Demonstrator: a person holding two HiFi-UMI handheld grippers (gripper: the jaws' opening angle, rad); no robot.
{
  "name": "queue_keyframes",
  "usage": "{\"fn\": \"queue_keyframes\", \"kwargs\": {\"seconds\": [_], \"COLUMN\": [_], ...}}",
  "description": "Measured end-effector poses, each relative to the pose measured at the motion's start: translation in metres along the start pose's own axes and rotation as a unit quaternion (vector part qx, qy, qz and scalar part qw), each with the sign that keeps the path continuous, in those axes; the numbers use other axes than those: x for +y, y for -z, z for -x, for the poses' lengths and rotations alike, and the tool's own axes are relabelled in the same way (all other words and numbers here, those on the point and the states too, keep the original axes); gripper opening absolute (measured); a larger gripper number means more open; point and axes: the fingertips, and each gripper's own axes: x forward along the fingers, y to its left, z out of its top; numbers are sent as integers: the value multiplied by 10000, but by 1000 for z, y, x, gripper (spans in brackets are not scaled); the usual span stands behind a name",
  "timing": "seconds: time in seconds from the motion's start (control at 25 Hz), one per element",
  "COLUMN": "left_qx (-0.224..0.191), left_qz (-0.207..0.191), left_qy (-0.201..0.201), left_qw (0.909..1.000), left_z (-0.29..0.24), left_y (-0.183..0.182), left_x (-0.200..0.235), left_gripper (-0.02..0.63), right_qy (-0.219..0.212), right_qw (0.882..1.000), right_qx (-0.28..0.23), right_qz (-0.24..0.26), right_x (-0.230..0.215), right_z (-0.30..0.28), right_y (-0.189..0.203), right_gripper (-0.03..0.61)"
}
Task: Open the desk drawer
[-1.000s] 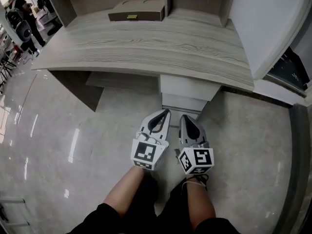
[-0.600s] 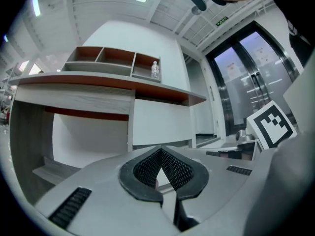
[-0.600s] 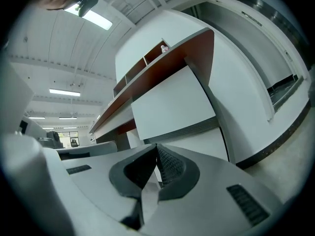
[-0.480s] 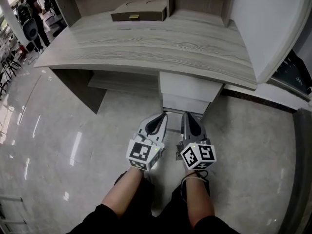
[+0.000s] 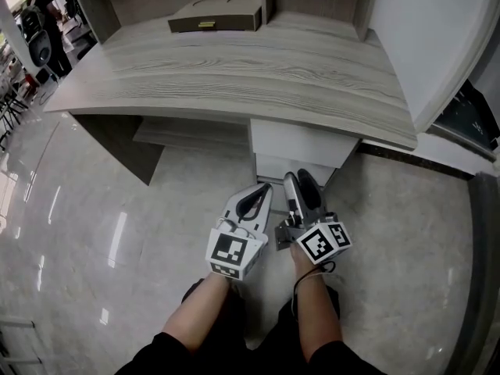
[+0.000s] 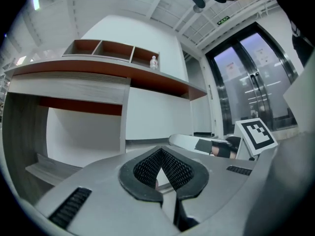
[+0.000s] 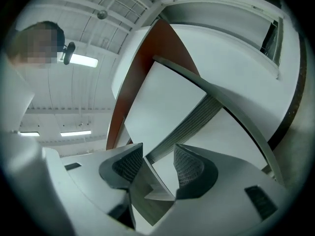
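Note:
The wood-grain desk (image 5: 258,69) carries a white drawer unit (image 5: 301,141) under its right side, and its stacked fronts are closed. My left gripper (image 5: 266,187) is shut and empty, pointing level at the unit from just in front. My right gripper (image 5: 296,178) lies beside it, rolled onto its side, its jaws opening with nothing between them. In the right gripper view the right gripper (image 7: 157,165) frames the white drawer fronts (image 7: 167,102) and the dark slot between them (image 7: 193,118). From the left gripper view, the left gripper (image 6: 161,154) faces the drawer unit (image 6: 152,114).
A flat brown box (image 5: 215,14) sits at the back of the desk. A white partition (image 5: 437,37) stands at the right. A low shelf (image 5: 187,135) hangs under the desk's left part. A person (image 5: 39,22) stands far off at the left. The floor (image 5: 94,233) is glossy tile.
The right gripper has rolled onto its side and its jaws have parted. Both grippers have shifted a little nearer the drawer unit. The left gripper stays shut.

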Motion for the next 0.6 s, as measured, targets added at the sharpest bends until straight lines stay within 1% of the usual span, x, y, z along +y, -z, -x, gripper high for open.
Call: {"fn": "queue_keyframes", "kwargs": {"seconds": [0.16, 0.32, 0.4, 0.52, 0.6], "left_qx": [-77, -55, -45, -29, -21], "left_qz": [21, 53, 7, -71, -12], "left_qy": [-39, -77, -83, -68, -101], "left_qw": [10000, 9999, 10000, 9999, 9999], "left_z": [2, 6, 7, 8, 9], "left_y": [-4, -2, -2, -2, 0], "left_x": [8, 15, 16, 17, 20], "left_gripper": [4, 5, 3, 4, 4], "right_qy": [-189, -297, -334, -461, -474], "right_qw": [9998, 9978, 9960, 9927, 9912], "right_qx": [-85, -371, -503, -665, -716], "right_qz": [-34, -455, -658, -892, -1006], "right_x": [-1, -8, -12, -11, -11], "right_z": [-11, -16, -18, -25, -26], "right_y": [-6, -15, -20, -28, -29], "right_gripper": [181, 197, 200, 199, 199]}}
